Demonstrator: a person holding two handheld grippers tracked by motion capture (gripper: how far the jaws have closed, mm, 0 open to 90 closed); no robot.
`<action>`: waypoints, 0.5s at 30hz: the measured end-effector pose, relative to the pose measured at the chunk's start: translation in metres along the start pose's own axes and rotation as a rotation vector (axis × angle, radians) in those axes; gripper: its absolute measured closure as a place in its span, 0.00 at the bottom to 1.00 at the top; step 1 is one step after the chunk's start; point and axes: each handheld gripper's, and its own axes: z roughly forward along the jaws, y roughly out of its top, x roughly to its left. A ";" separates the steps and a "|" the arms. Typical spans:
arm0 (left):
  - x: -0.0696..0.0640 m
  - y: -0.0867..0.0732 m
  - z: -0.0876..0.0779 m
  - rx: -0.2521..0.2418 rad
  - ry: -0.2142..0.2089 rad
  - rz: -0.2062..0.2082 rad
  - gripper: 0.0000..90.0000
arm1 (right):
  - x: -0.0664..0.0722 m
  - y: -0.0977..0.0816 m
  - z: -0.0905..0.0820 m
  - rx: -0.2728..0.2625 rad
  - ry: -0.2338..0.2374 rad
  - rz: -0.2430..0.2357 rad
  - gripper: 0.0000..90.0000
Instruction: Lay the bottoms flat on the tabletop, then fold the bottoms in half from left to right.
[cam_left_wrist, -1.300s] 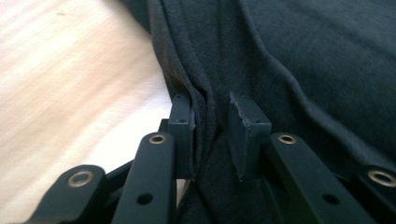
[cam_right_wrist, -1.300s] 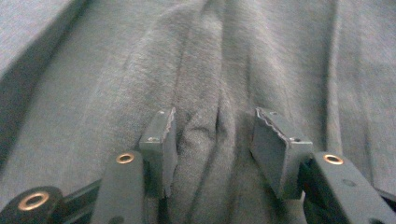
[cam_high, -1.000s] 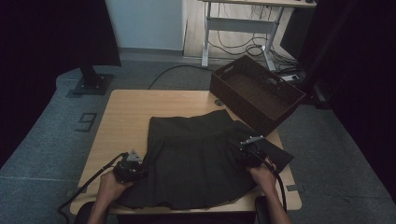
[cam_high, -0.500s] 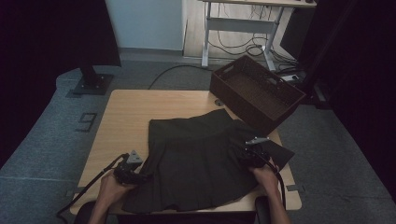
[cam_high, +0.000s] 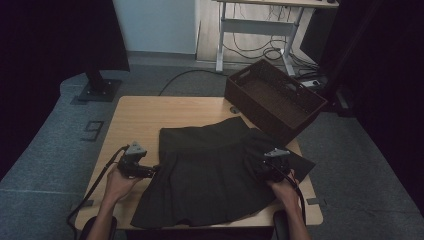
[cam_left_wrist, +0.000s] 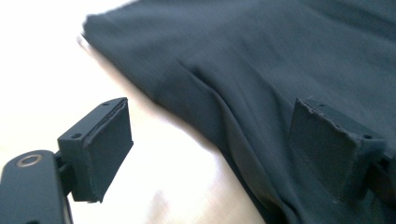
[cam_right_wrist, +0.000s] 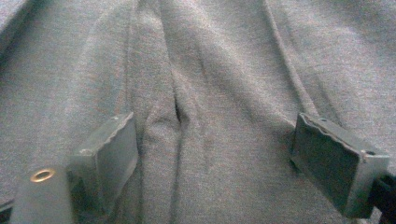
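A dark pleated garment lies spread flat on the wooden table. My left gripper sits at its left edge. In the left gripper view the gripper is open, its jaws having just been opening; the garment's edge lies on the table between and beyond them, unpinched. My right gripper rests over the garment's right part. In the right gripper view this gripper also stands open after just opening, with folded fabric lying loose under it.
A brown woven basket stands at the table's far right corner. A flat black piece pokes out from under the garment at the right edge. Bare wood shows left and behind the garment. Cables trail from both grippers toward the front edge.
Both grippers have opened and let go of the garment, which has settled flat. The left gripper has shifted a little away from the front edge, along the garment's left side.
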 end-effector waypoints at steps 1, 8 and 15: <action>0.003 0.003 0.001 -0.003 0.015 0.003 0.14 | 0.000 0.000 0.000 -0.001 0.000 0.004 0.16; 0.019 0.025 0.021 0.017 0.068 0.014 0.09 | -0.002 -0.002 0.001 -0.005 0.017 0.025 0.16; 0.026 0.040 0.044 0.045 0.103 0.029 0.03 | -0.003 -0.002 0.001 -0.007 0.021 0.026 0.16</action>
